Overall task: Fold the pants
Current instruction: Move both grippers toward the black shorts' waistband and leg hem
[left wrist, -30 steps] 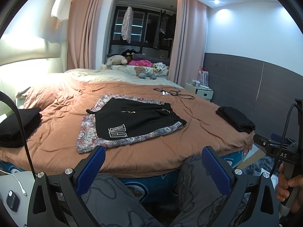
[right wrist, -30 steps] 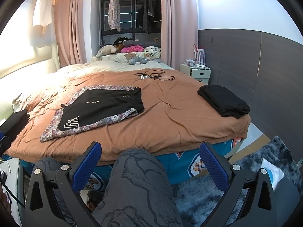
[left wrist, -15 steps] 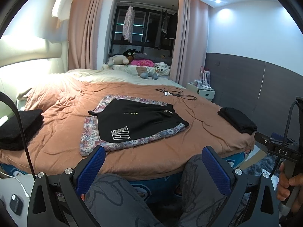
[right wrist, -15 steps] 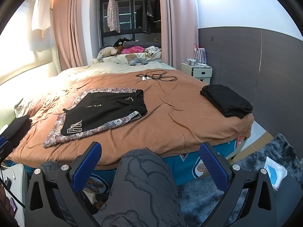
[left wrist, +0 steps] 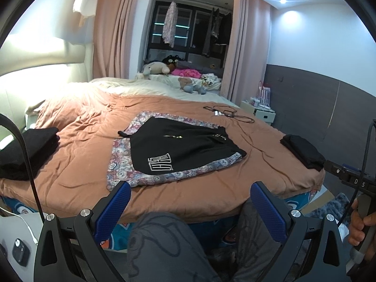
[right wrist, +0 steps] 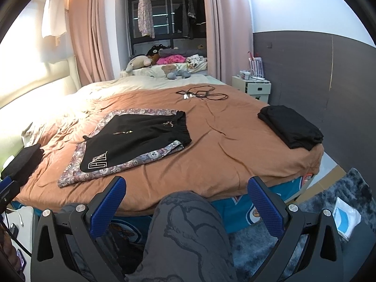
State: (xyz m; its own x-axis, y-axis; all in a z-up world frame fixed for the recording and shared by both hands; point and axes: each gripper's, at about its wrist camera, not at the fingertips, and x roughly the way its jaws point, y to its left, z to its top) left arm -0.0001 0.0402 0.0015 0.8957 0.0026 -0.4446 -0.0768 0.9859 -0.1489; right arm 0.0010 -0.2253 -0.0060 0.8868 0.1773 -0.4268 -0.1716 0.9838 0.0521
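Pants [left wrist: 183,148] well beyond left gripper [left wrist: 190,202]

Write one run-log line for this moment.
stage: before grasp | left gripper: open | right gripper: open | black pants: flat on patterned cloth

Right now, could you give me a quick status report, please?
Left gripper open, empty. Right gripper open, empty. Black pants flat on patterned cloth, untouched. Nothing in the way.
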